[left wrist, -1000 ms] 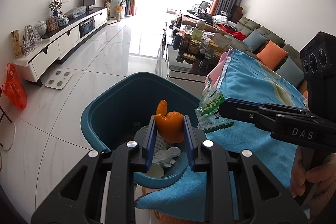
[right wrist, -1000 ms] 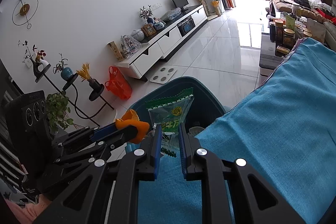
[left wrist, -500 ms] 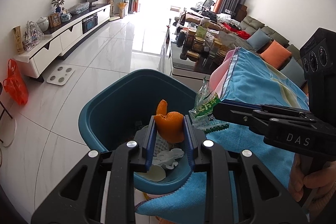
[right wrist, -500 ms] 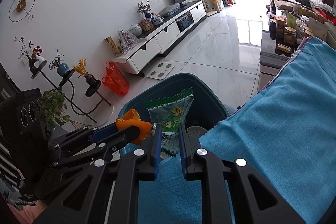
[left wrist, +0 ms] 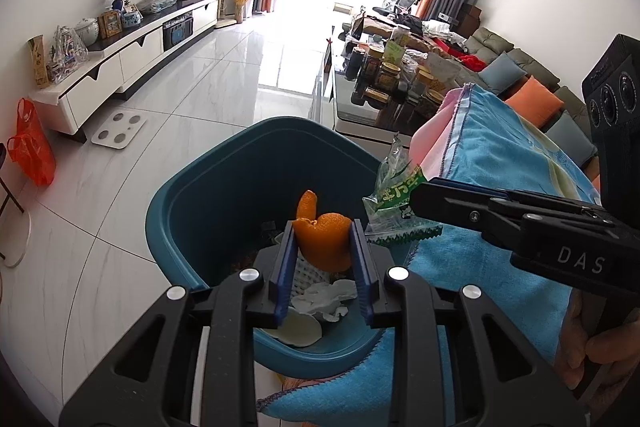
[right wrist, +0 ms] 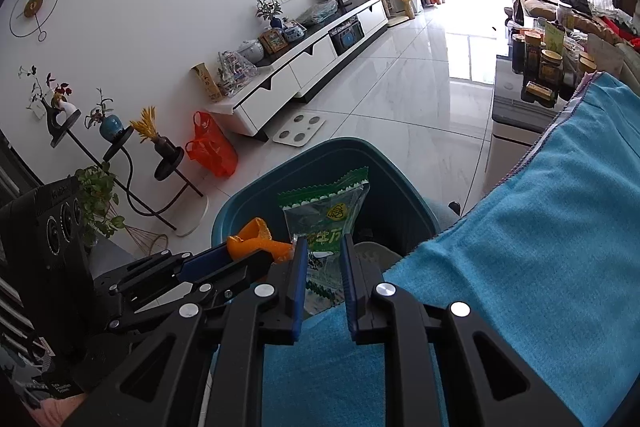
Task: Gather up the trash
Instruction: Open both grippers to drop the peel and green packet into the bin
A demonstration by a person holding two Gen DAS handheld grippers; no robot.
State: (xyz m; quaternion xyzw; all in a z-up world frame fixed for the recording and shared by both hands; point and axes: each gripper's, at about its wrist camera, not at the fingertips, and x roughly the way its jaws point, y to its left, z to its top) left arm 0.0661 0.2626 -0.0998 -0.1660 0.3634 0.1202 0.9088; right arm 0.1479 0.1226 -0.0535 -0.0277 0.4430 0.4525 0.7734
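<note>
With the left gripper [left wrist: 323, 251] clamping orange peel [left wrist: 322, 239] and the right gripper [right wrist: 323, 267] pinching a snack wrapper [right wrist: 326, 223] above the teal bin [left wrist: 192, 211], the drop step appears at hand: both pairs of fingers need opening.

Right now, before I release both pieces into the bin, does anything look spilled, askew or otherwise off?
Nothing spilled. The left gripper holds the orange peel over the teal bin. The one oddity is that the blue towel drapes over the bin's near rim, and the right gripper holds the green wrapper near that edge.
</note>
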